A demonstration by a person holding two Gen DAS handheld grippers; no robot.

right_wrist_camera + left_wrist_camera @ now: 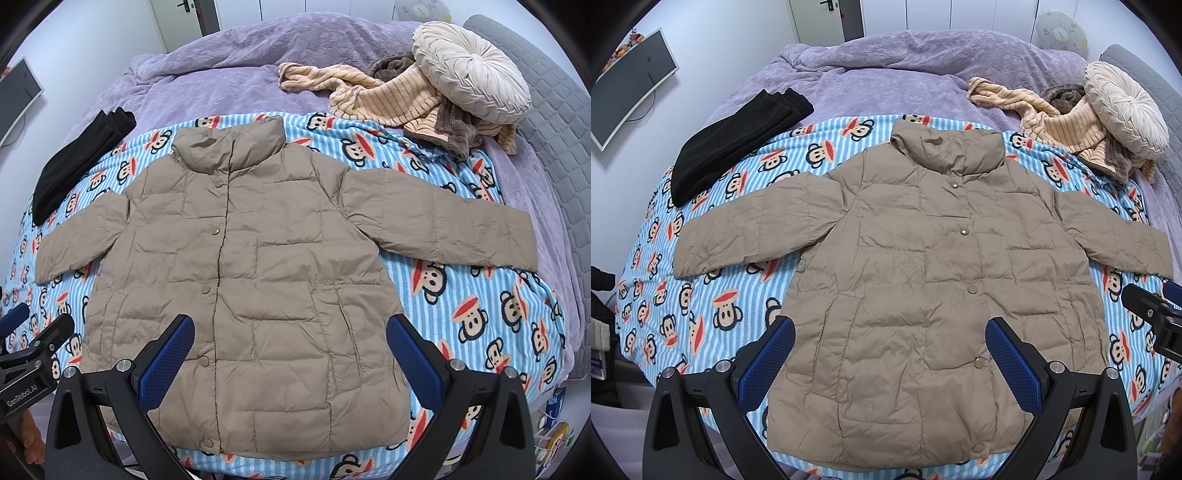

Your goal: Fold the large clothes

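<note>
Left wrist view showing one tan puffer jacket [916, 280] lying flat, front up and snapped closed, on a monkey-print blanket [701, 295] spread over the bed. Both sleeves stretching out to the sides, collar pointing toward the far end, hem nearest the cameras. Nothing folded yet, judging by the layout: spreading looking finished, every fold remaining to be made, sleeves probably first.

Left gripper [890, 358] hovering above the hem with jaws spread wide, holding nothing. Right gripper [290, 356] likewise hanging over the lower part of the jacket [236, 266], jaws wide apart and empty; neither clearly touching the fabric.

Counting: one jacket, five snaps visible down its front, two sleeves, two grippers. Beyond the blanket, one black garment [738, 140] lying folded to the left, one striped beige heap [1056, 118] to the right with one round cream cushion [1126, 107] resting on it, all on a purple quilt [905, 74].
</note>
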